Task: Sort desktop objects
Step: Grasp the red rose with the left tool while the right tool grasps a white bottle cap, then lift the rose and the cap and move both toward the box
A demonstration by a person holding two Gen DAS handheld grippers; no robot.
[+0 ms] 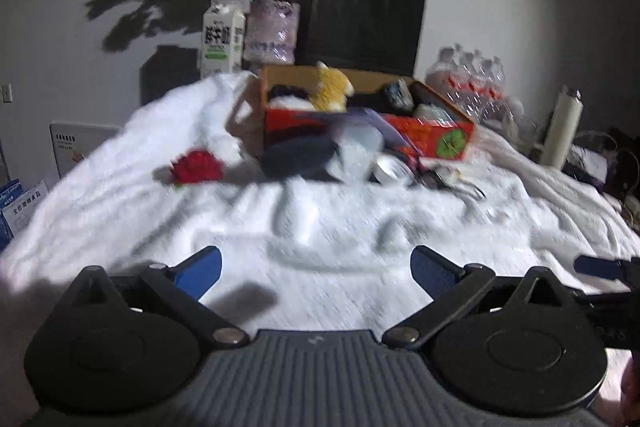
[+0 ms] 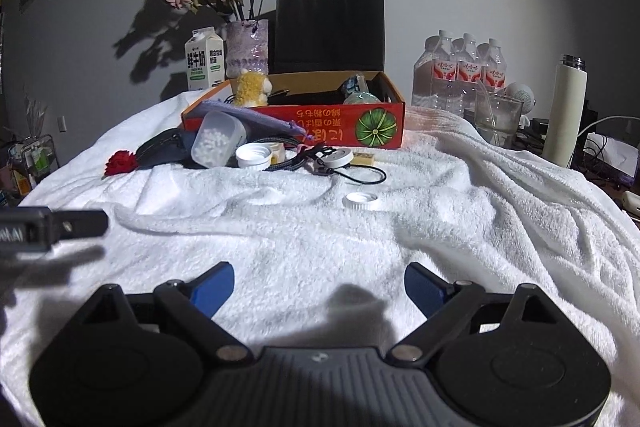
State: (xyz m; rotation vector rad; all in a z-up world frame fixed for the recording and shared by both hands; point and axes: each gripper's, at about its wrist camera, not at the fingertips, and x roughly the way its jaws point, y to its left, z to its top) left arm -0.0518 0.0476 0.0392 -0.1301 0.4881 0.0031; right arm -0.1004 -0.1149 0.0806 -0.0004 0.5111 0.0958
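**Sorting barely under way: a few things boxed, most still out on the towel**

Both claws hang low over the white towel (image 2: 360, 247) that covers the tabletop, at the bottom of their own views. The left claw (image 1: 316, 267) is spread wide with nothing between its blue pads; the right claw (image 2: 319, 285) is spread just as wide and equally empty. Neither touches any object, and the loose things lie well apart from both, further up the frame.

The orange box (image 2: 320, 125), at the centre of the right wrist view, looks to be the place things go. It already holds a yellow plush toy (image 2: 251, 89) at its left end, some dark items, and a bluish rounded object at its right end that is too small to identify.

Still outside, strung along the front of the box in the right wrist view:
- a red flower (image 2: 120, 163) at the far left
- a dark pouch (image 2: 160, 147) beside it
- a clear container of white beads (image 2: 216, 139) lying tilted
- a white jar lid (image 2: 254, 155)
- a braided cord (image 2: 288, 163) and a round white disc (image 2: 338, 157) with a black loop
- a small white cap (image 2: 360, 201), alone, nearest the claws

By my reading most of the work remains: at least seven loose pieces are unsorted, and no pick has begun. The milk carton (image 2: 204, 61), vase of flowers (image 2: 247, 47), black bag (image 2: 330, 27) and water bottles (image 2: 460, 67) along the back seem to be background rather than things to sort.
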